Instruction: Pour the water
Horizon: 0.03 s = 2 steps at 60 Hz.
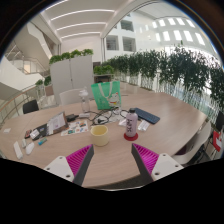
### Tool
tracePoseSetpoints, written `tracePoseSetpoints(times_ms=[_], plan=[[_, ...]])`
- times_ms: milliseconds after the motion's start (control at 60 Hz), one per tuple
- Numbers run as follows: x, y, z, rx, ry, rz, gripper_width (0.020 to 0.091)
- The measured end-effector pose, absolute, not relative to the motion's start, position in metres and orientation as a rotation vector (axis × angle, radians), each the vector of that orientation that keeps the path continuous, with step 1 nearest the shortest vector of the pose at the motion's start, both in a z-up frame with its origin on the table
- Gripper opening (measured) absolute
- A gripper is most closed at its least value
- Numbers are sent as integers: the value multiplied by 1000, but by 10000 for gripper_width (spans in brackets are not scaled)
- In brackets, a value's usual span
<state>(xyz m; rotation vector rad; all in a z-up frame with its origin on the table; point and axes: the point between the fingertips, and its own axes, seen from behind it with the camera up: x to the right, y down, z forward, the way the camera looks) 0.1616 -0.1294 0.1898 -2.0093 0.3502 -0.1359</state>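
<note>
A pale yellow cup (100,134) stands on the wooden table (112,160), just ahead of my fingers and a little left of centre. To its right stands a bottle (131,124) with a pink and red body and a pale cap. My gripper (112,160) hovers above the table's near part, open, with only bare tabletop between its magenta pads (76,158). Both the cup and the bottle lie beyond the fingertips, neither touched.
Behind the cup sit a green bag (106,94), a dark flat case (146,116), cables and small cluttered items (50,126) on the left. A row of potted trees (165,68) runs along the right. White cabinets (70,72) stand at the back.
</note>
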Motion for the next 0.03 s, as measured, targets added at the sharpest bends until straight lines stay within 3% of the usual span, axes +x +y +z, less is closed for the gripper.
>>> tracePoseSetpoints(times_ms=[33], plan=[[149, -140, 199, -2003, 356, -145, 835]])
